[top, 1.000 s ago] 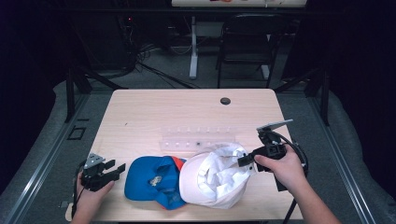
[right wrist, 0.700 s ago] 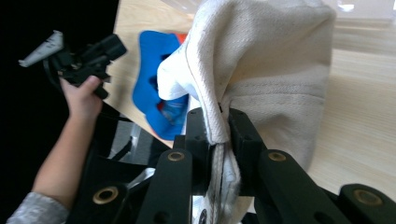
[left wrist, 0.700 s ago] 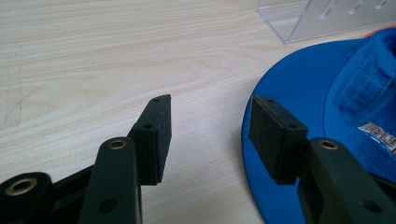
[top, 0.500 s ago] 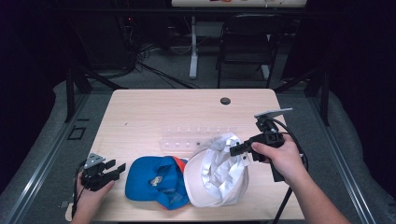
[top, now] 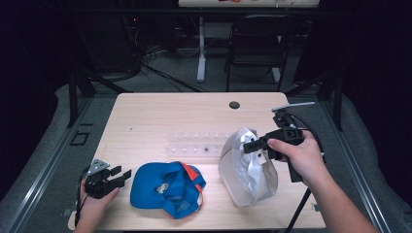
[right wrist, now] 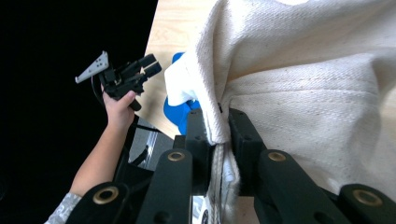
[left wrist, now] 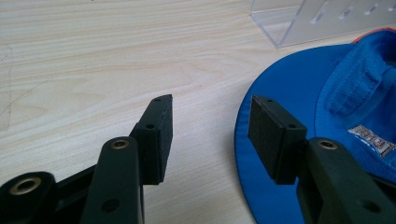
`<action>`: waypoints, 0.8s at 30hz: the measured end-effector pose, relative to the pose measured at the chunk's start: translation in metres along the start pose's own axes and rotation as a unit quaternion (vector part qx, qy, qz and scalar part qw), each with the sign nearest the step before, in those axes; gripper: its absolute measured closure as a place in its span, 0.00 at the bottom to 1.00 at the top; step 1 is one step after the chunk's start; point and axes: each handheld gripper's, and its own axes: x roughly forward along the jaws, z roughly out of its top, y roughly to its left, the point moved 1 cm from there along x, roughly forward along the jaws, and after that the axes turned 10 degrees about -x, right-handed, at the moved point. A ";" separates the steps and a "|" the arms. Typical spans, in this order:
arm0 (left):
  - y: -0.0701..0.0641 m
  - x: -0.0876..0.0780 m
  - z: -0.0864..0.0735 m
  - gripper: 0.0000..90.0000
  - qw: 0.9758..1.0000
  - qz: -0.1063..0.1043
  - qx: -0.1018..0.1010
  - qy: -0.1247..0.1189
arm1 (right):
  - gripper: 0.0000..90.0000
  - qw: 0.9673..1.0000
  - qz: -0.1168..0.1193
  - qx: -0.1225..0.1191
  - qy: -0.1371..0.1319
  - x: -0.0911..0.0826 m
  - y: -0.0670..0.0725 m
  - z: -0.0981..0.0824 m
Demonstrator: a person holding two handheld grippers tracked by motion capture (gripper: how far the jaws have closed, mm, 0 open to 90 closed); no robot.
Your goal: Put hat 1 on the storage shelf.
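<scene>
Where the bench (top: 160,111) meets its near edge, left corner: left tool (top: 121,175), held low in a hand, jaws apart with bare wood between the pads, nothing gripped; its jaws have just been closing a little. In the left gripper view the right pad sits just over the brim of the blue cap.

Near edge, centre: blue cap (top: 167,187), lying crown down, inside facing up, an orange patch at its far right side, a small label showing within. It lies just right of the left tool and just left of the white cap.

Near right: white cap (top: 248,170), cream cloth, lifted and hanging upright, its lower edge at or near the bench top; contact cannot be told. Right tool (top: 248,145), held in a hand from the right, is clamped on the cap's upper rim; the right gripper view shows both pads pinching a fold of the cloth (right wrist: 219,130).

Middle of bench, behind both caps: clear rack (top: 197,145), long and low, with a row of holes.

Far edge: round dark cable hole (top: 234,105).

Beyond the bench: chair (top: 255,43), cables on the floor.
</scene>
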 end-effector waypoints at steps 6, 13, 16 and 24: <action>-0.001 -0.001 0.001 0.56 1.000 0.001 0.004 0.004 | 0.89 1.000 0.002 0.016 -0.019 -0.014 -0.004 0.005; -0.003 -0.002 0.000 0.56 1.000 -0.003 0.005 -0.002 | 0.89 0.999 0.028 0.026 -0.034 -0.016 -0.005 0.011; -0.004 -0.003 0.001 0.56 1.000 -0.003 0.008 -0.001 | 0.89 0.998 0.036 0.025 -0.037 -0.016 -0.001 0.015; -0.008 -0.002 0.000 0.54 1.000 -0.007 0.017 -0.004 | 0.89 0.993 0.088 0.034 -0.065 -0.010 0.003 0.030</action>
